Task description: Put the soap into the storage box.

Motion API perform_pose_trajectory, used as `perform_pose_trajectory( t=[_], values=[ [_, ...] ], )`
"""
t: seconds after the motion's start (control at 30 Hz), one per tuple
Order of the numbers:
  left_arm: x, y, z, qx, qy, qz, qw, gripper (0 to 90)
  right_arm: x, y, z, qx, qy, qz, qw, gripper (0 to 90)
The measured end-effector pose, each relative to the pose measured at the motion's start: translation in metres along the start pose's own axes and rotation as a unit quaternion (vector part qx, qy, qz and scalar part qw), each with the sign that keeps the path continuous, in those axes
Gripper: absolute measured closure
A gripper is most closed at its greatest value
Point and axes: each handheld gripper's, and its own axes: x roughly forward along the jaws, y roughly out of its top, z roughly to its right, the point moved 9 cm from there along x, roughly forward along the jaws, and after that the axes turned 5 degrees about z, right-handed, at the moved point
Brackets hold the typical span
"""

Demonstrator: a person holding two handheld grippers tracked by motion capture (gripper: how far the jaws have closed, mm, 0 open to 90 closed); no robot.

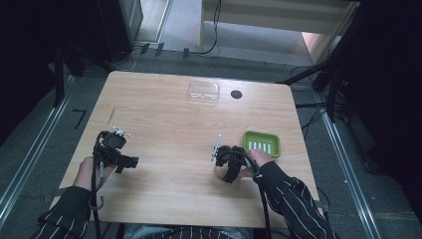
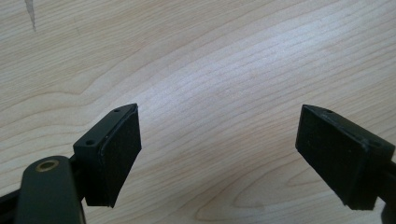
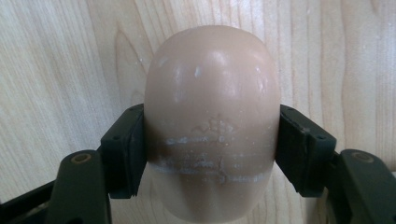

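A smooth beige oval bar of soap [image 3: 212, 88], scuffed with white marks, sits between the jaws of my right gripper [image 3: 212, 140], which is shut on its sides just above the wooden table. In the high view the right gripper [image 1: 226, 162] is at the table's front right, just left of a green soap dish [image 1: 247, 135]. My left gripper [image 2: 219, 135] stands open over bare wood with nothing between its pads. From above, the left gripper [image 1: 124, 160] is near the table's front left.
A clear plastic box [image 1: 204, 91] and a small black round hole [image 1: 236, 94] lie near the far edge of the table [image 1: 164, 119]. The green dish has pale ribs inside. Cables and dark stands surround the table on the floor.
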Motion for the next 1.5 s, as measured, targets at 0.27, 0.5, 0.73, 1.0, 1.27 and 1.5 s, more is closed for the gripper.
perform_pose_trajectory(
  t=[0.27,0.5,0.73,1.0,1.27,1.5],
  values=[
    [0.000,0.000,0.000,0.000,0.000,0.000,1.0000,14.8,-0.008,-0.001,0.004,0.010,-0.006,0.011,0.9999,33.3],
    [0.000,0.000,0.000,0.000,0.000,-0.001,1.0000,14.8,-0.013,-0.002,0.008,0.012,-0.013,0.018,0.9997,33.3],
    [0.000,0.000,0.000,0.000,0.000,-0.001,1.0000,14.8,-0.018,-0.006,0.013,0.016,-0.018,0.022,0.9995,33.3],
    [-0.001,0.000,0.000,0.000,-0.001,-0.001,1.0000,14.8,-0.022,-0.010,0.018,0.025,-0.022,0.026,0.9991,33.3],
    [-0.001,0.000,0.001,0.001,0.000,0.000,1.0000,14.8,-0.029,-0.017,0.025,0.035,-0.031,0.029,0.9985,33.3],
    [0.000,0.000,0.001,0.001,0.000,0.000,1.0000,14.8,-0.033,-0.022,0.030,0.045,-0.034,0.032,0.9979,33.3]
  ],
)
